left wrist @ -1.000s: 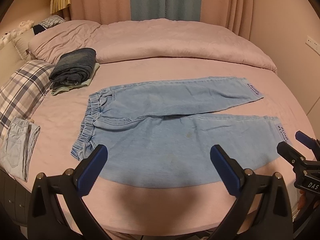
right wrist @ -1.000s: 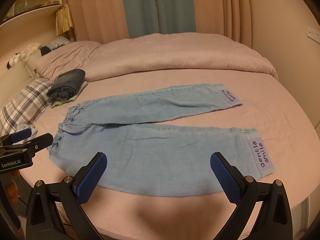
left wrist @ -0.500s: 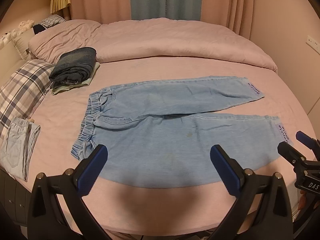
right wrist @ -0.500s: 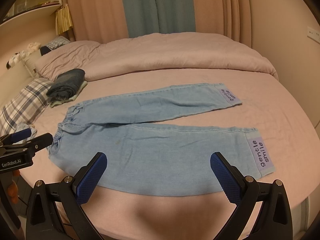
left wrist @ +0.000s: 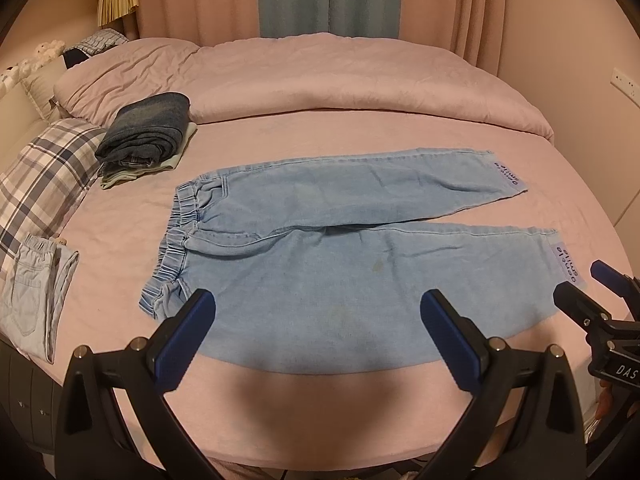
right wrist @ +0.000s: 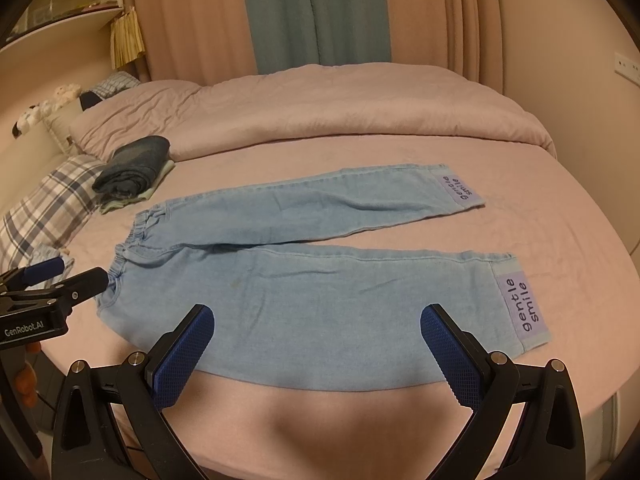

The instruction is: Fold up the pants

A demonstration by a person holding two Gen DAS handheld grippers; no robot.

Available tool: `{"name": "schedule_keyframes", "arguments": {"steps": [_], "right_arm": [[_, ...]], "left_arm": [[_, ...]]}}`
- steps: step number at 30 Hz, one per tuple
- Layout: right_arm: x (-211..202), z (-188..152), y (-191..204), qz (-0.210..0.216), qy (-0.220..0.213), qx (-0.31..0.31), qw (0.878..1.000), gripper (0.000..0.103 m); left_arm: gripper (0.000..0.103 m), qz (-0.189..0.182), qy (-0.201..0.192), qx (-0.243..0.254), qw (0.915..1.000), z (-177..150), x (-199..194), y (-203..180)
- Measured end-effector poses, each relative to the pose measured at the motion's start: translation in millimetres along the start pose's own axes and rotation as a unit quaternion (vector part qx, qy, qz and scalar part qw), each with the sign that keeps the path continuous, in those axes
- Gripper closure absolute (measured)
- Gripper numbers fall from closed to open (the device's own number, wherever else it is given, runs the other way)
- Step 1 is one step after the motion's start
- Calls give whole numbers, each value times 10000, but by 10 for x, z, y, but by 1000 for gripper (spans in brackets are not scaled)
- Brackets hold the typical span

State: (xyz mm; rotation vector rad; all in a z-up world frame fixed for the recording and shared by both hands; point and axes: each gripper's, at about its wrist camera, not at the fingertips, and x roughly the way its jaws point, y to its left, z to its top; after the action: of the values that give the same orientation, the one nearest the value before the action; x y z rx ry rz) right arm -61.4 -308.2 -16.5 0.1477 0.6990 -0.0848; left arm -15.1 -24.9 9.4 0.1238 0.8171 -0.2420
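Note:
Light blue denim pants (left wrist: 340, 248) lie flat on the pink bed, waistband to the left, both legs spread to the right; they also show in the right wrist view (right wrist: 312, 272). Each cuff has a purple "gentle smile" label (right wrist: 524, 308). My left gripper (left wrist: 318, 330) is open and empty, hovering over the near edge of the pants by the waist end. My right gripper (right wrist: 316, 344) is open and empty over the near leg. The right gripper shows at the right edge of the left wrist view (left wrist: 592, 300), the left gripper at the left edge of the right wrist view (right wrist: 68, 280).
A folded stack of dark jeans (left wrist: 146, 130) sits at the back left of the bed. A plaid pillow (left wrist: 40, 176) and another folded light denim garment (left wrist: 32, 292) lie at the left. A rolled pink duvet (left wrist: 360, 80) runs along the far side.
Almost nothing: both grippers stay open and hold nearly still, with only a slight drift of view.

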Motion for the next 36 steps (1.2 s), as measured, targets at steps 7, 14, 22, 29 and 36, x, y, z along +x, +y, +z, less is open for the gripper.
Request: {"name": "schedule_keyframes", "arguments": {"steps": [7,14,22,29,36], "right_arm": [[3,1,-3,-5,-6,-3,10000,0],[-1,-14,3,1,-13,-21,10000,0],[4,-15,1,-7,-11,-1,10000,0],[114,-87,111,198,-16,-292,9994,0],[494,-403,589,329,341,-1333,9899,0]], "left_arm": [[0,-14,16,11,10000,-2,9,-2],[0,-20,19,25,10000,1,15,-9],[0,-48,-1,27,10000,2,10,-11],[0,-574,142,-851,9946,-61,174,271],[1,-658,697,-2508,9633,-468,662,1046]]}}
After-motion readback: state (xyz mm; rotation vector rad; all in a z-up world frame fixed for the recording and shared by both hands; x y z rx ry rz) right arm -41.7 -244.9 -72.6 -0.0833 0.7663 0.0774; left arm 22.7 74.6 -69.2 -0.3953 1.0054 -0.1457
